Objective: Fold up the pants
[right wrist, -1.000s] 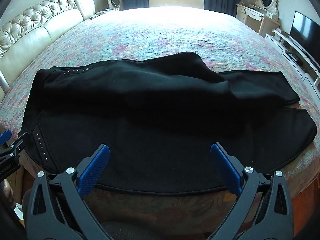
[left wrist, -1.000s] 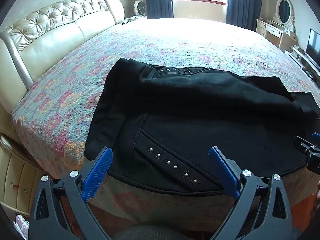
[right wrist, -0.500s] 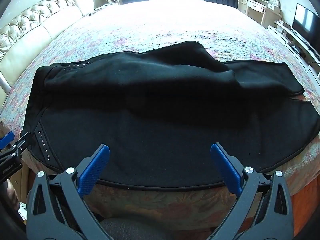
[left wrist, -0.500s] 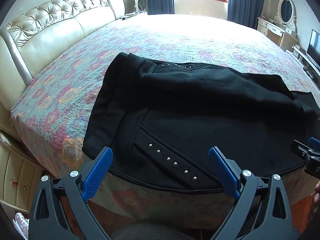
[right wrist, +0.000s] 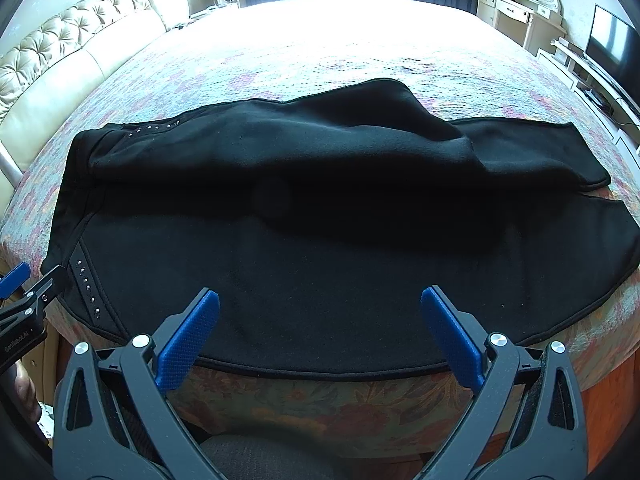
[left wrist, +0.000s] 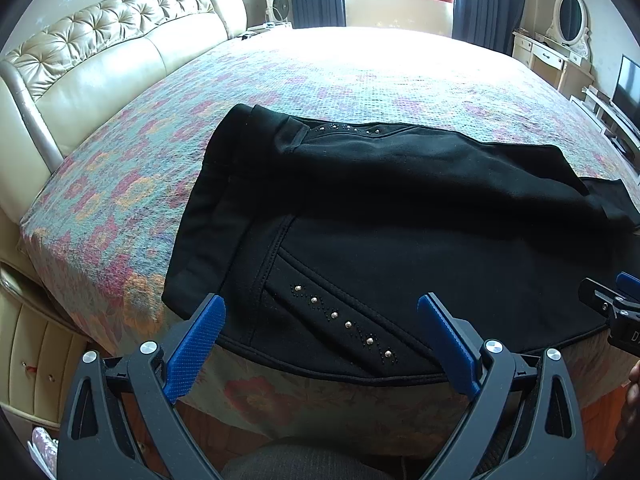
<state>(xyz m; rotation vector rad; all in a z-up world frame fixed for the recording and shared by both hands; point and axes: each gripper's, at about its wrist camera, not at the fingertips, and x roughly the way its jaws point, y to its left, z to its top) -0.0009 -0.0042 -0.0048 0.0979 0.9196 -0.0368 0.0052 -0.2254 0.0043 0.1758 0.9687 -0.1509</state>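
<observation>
Left wrist: tongs spread over pants (black).

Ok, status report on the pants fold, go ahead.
Left gripper open, empty, at the studded waist end. Right gripper open, empty, mid-leg. Black pants flat on the bed, near edge at the bedside. Nothing obstructing.

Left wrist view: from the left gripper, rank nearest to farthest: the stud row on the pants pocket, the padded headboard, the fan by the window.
From the left gripper, both jaws open:
1. Stud row on the black pants, just ahead between the fingers.
2. Padded headboard, far left along the bed.
3. Fan, far corner beside the curtain.
</observation>
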